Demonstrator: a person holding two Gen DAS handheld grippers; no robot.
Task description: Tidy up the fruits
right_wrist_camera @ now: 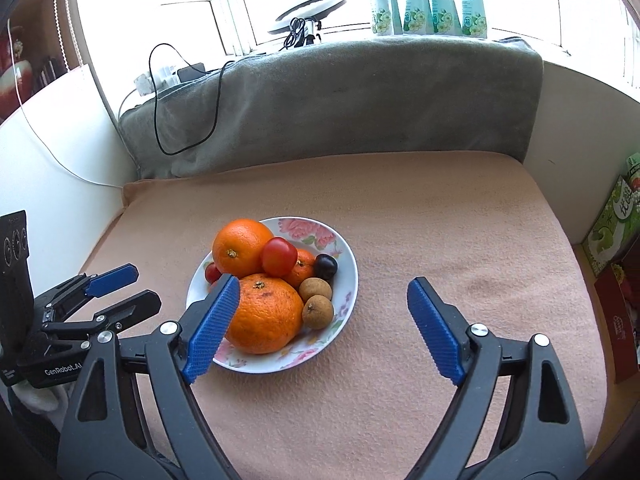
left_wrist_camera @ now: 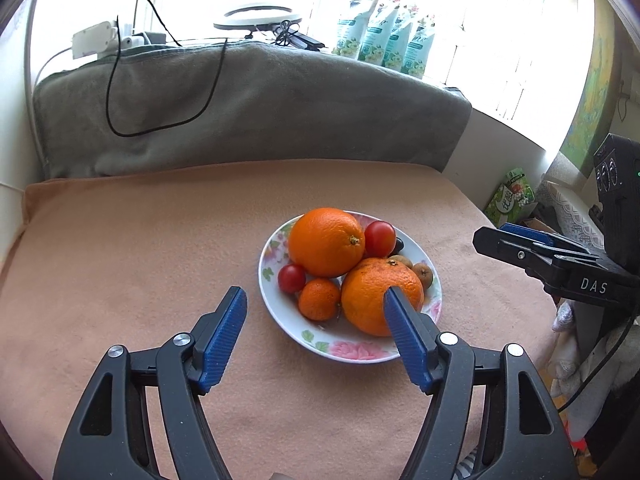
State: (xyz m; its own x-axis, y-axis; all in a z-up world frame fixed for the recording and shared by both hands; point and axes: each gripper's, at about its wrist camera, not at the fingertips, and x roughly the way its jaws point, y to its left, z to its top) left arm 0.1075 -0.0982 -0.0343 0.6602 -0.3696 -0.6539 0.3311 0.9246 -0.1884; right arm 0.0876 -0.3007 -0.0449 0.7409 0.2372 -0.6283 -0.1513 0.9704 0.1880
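A white floral plate (left_wrist_camera: 352, 354) (right_wrist_camera: 352, 276) on the peach cloth holds two big oranges (left_wrist_camera: 326, 242) (left_wrist_camera: 376, 296), a small mandarin (left_wrist_camera: 320, 298), two tomatoes (left_wrist_camera: 380, 238) (left_wrist_camera: 292, 278), brown longans (right_wrist_camera: 315, 290) and a dark round fruit (right_wrist_camera: 325, 266). My left gripper (left_wrist_camera: 314, 292) hovers open just before the plate's near rim, its right finger overlapping the nearer orange in the picture. My right gripper (right_wrist_camera: 324, 280) stands wide open at the plate's right side, its left finger in front of the nearer orange (right_wrist_camera: 266, 314). Neither gripper has anything between its pads.
A grey blanket (left_wrist_camera: 248, 108) with a black cable (left_wrist_camera: 120, 120) draped over it walls off the back. On the sill behind stand a ring light (left_wrist_camera: 258, 20) and several green pouches (left_wrist_camera: 384, 36). A green box (right_wrist_camera: 612, 224) sits past the cloth's right edge.
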